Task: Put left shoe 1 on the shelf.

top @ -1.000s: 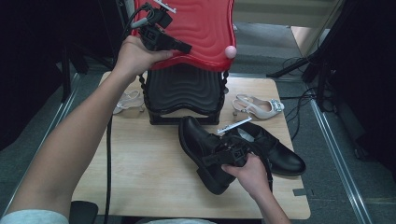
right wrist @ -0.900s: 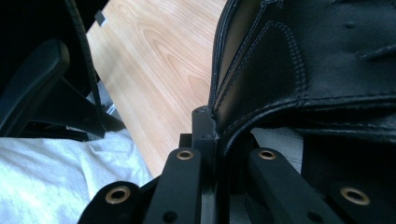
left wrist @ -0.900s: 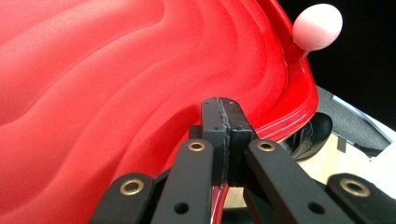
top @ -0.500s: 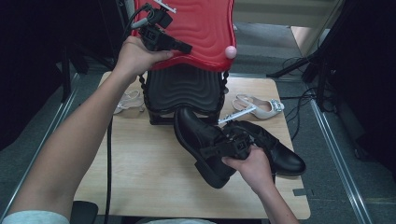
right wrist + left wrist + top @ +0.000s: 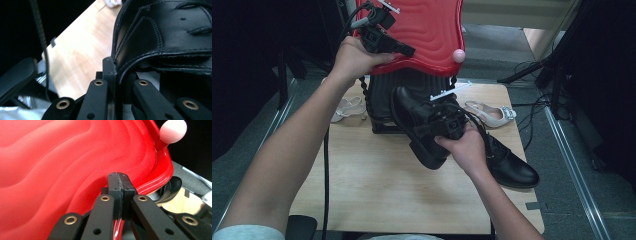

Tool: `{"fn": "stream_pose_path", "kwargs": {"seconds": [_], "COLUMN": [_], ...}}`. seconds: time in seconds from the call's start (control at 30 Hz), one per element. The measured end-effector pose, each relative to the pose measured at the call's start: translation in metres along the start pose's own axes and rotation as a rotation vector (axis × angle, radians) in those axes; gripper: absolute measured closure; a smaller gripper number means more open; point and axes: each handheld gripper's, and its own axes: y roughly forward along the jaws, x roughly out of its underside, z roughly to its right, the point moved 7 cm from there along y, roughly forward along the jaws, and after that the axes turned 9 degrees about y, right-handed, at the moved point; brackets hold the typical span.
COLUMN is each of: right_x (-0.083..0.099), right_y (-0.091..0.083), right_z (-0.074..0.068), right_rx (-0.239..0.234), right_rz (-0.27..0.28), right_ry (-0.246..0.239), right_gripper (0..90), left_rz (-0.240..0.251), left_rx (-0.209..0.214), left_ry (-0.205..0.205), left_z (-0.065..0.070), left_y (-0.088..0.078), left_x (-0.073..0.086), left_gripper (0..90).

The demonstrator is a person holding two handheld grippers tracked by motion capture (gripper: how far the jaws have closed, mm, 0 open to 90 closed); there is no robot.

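Note:
A red wavy lid point(image 5: 422, 35) point(image 5: 62, 170) with a pink knob point(image 5: 458, 55) point(image 5: 173, 131) is held raised over a black ribbed box point(image 5: 384, 97). My left gripper point(image 5: 408, 50) point(image 5: 120, 178) is shut on the lid's front rim. A black leather lace-up shoe point(image 5: 412, 112) point(image 5: 162, 32) hangs tilted above the table, just in front of the box. My right gripper point(image 5: 432, 129) point(image 5: 112, 67) is shut on the shoe's collar edge. A second black shoe point(image 5: 512, 167) lies on the table under the right hand.
A beige slingback heel point(image 5: 492, 114) lies at the back right of the wooden table point(image 5: 377, 185), another pale shoe point(image 5: 344, 107) left of the box. Cables and stand legs point(image 5: 537, 75) lie on the floor to the right.
My right gripper has lifted the black shoe off the table and carried it up toward the box. The left gripper and the red lid have stayed in place.

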Motion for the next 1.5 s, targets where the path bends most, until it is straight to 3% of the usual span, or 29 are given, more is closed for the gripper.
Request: {"fn": "stream_pose_path", "kwargs": {"seconds": [0.1, 0.2, 0.23, 0.33, 0.43, 0.53, 0.67, 0.97, 1.23, 1.5], "right_x": [-0.013, -0.017, -0.020, -0.023, -0.025, -0.029, -0.033, -0.057, -0.069, -0.076], "right_y": [0.010, 0.017, 0.024, 0.032, 0.036, 0.044, 0.049, 0.062, 0.074, 0.085], "right_z": [0.004, 0.009, 0.012, 0.014, 0.014, 0.016, 0.020, 0.020, 0.015, 0.017], "right_rx": [0.047, 0.069, 0.114, 0.155, 0.157, 0.198, 0.199, 0.272, 0.295, 0.328], "right_rz": [0.036, 0.059, 0.073, 0.093, 0.101, 0.110, 0.123, 0.170, 0.208, 0.232], "right_ry": [-0.056, -0.058, -0.077, -0.115, -0.111, -0.139, -0.130, -0.155, -0.167, -0.174], "right_gripper": [87.1, 87.2, 87.4, 87.4, 87.4, 87.5, 87.5, 87.4, 87.1, 86.8], "left_rz": [0.005, 0.005, 0.007, 0.004, 0.005, 0.002, 0.000, -0.003, -0.002, 0.002], "left_rx": [-0.002, -0.006, -0.008, -0.018, -0.014, -0.013, -0.008, -0.012, -0.017, -0.006], "left_ry": [-0.004, 0.010, 0.013, 0.023, 0.016, 0.011, 0.001, -0.014, 0.000, -0.023], "left_z": [0.000, 0.000, 0.001, 0.001, 0.001, 0.001, 0.001, 0.002, 0.002, 0.001], "left_y": [-0.001, -0.001, -0.001, -0.001, -0.001, -0.001, -0.002, -0.001, -0.002, -0.001], "left_x": [0.002, 0.002, 0.002, 0.002, 0.002, 0.002, 0.002, 0.002, 0.002, 0.002], "left_gripper": [90.0, 90.0, 90.0, 90.0, 90.0, 90.0, 90.0, 90.0, 90.0, 90.0]}}
